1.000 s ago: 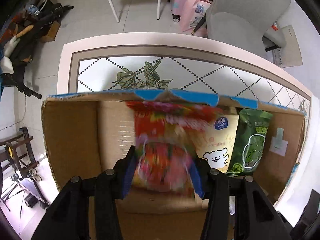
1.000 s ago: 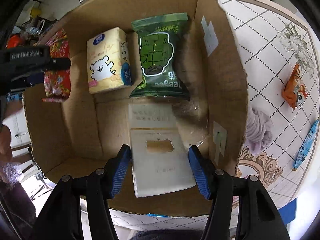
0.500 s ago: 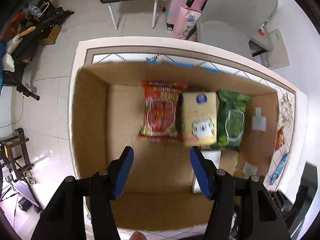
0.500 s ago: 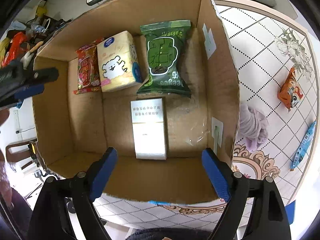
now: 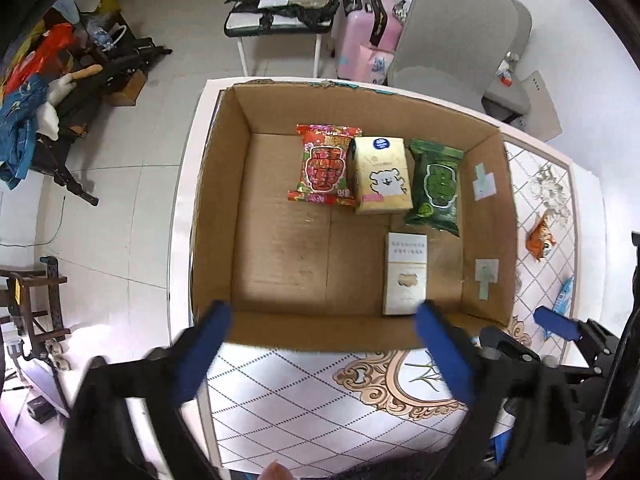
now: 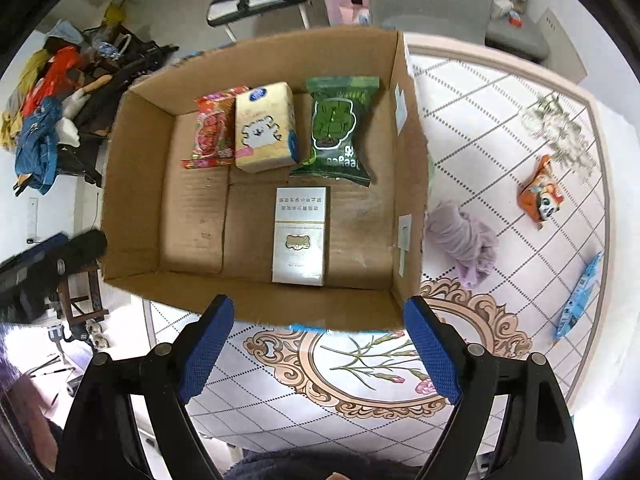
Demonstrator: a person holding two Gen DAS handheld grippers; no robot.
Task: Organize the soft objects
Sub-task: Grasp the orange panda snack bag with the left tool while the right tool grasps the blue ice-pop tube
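Observation:
A cardboard box [image 5: 216, 200] [image 6: 132, 184] stands on the table. In it lie a red snack pack [image 5: 326, 164] [image 6: 212, 132], a yellow tissue pack [image 5: 382, 178] [image 6: 264, 128], a green wipes pack [image 5: 438, 184] [image 6: 336, 128] and a white flat pack [image 5: 405, 276] [image 6: 301, 236]. My left gripper [image 5: 324, 352] is open and empty above the box's near edge. My right gripper [image 6: 320, 348] is open and empty, also above the near edge. On the table right of the box lie a lilac cloth [image 6: 464, 236], an orange snack bag [image 6: 540, 196] [image 5: 540, 238] and a blue sachet [image 6: 580, 296] [image 5: 562, 304].
The table top has a patterned cover [image 6: 480, 128]. A grey chair [image 5: 456, 36], a pink suitcase [image 5: 360, 36] and a small bench with clutter [image 5: 280, 12] stand behind the table. Clothes and gear lie on the floor at the left [image 5: 40, 92].
My left gripper let go of the red snack pack in the box, opened and drew back upward. My right gripper released the white flat pack, opened wide and drew back too.

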